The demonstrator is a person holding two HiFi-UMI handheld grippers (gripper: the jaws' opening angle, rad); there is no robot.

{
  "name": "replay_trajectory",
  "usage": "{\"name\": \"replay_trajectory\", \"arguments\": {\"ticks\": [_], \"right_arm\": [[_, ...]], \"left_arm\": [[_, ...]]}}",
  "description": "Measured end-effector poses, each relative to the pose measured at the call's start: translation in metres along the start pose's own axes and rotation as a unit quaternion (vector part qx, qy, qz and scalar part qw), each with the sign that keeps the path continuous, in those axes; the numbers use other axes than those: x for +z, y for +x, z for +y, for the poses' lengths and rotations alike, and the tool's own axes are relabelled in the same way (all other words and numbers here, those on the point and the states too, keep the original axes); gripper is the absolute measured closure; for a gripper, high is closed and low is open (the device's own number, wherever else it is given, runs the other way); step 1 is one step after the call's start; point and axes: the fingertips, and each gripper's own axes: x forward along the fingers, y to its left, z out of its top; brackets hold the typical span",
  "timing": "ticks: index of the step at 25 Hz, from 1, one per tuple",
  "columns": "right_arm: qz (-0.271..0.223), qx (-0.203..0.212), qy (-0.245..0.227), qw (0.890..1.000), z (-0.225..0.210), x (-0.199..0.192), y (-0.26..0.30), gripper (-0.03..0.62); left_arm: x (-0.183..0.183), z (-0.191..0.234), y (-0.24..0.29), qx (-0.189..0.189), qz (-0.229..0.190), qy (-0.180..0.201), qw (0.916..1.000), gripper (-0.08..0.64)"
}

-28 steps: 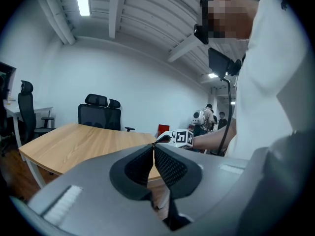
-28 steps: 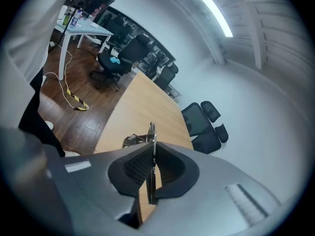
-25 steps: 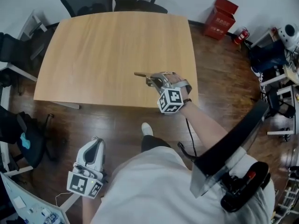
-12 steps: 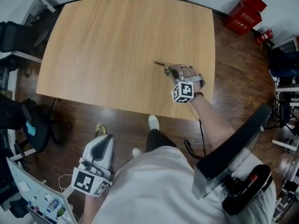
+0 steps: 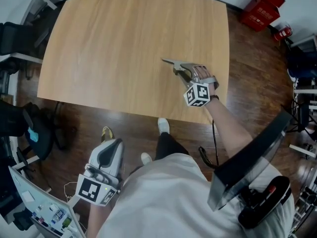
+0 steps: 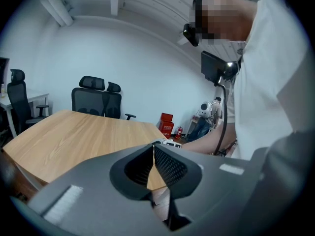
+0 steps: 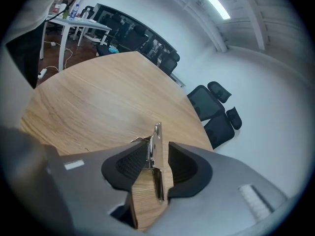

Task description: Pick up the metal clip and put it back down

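The metal clip (image 5: pixel 170 62) is a slim silver piece on the wooden table (image 5: pixel 124 38), near its right front corner. My right gripper (image 5: pixel 179 69) is at it, and its jaws are opening. In the right gripper view the clip (image 7: pixel 157 154) stands on edge between the pads, close against the left pad with a gap to the right pad. My left gripper (image 5: pixel 109 145) hangs low beside the person's left side, off the table. In its own view the left gripper (image 6: pixel 152 150) has its pads together and holds nothing.
Black office chairs (image 7: pixel 216 109) stand at the table's far end. A red box (image 5: pixel 262 6) and a fire extinguisher (image 5: pixel 282 32) sit on the floor at the right. Another dark chair (image 5: pixel 20 130) is at the left, and the table edge (image 5: pixel 129 114) runs just before the person's feet.
The right gripper and clip have stayed at about the same spot near the table's right front corner. The head view has shifted. The left gripper still hangs by the person's side.
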Motion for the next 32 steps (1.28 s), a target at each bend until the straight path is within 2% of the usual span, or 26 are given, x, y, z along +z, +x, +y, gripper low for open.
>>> {"name": "replay_trajectory", "arguments": {"ticks": [5, 9, 13, 17, 22, 27, 32], "right_arm": [[-0.007, -0.036, 0.024, 0.999, -0.013, 0.022, -0.033, 0.43], [-0.008, -0.07, 0.049, 0.996, -0.007, 0.049, -0.077, 0.43], [-0.002, -0.087, 0.079, 0.993, 0.026, 0.077, -0.126, 0.43], [-0.004, -0.089, 0.123, 0.988, 0.088, 0.115, -0.185, 0.431], [-0.003, -0.099, 0.178, 0.979, 0.155, 0.151, -0.275, 0.44], [-0.037, -0.11, 0.224, 0.968, 0.188, 0.187, -0.355, 0.453], [-0.063, -0.136, 0.241, 0.959, 0.202, 0.202, -0.423, 0.454]], "left_arm": [[-0.005, 0.003, -0.016, -0.023, -0.011, 0.018, 0.9995, 0.56], [-0.012, 0.0, -0.038, -0.05, -0.034, 0.04, 0.9974, 0.56], [-0.026, -0.015, -0.07, -0.083, -0.051, 0.064, 0.9932, 0.56], [-0.052, -0.034, -0.104, -0.113, -0.062, 0.077, 0.9887, 0.56], [-0.076, -0.077, -0.12, -0.182, -0.061, 0.097, 0.9766, 0.56], [-0.101, -0.113, -0.139, -0.212, -0.046, 0.114, 0.9695, 0.56], [-0.109, -0.149, -0.142, -0.236, -0.049, 0.138, 0.9608, 0.56]]}}
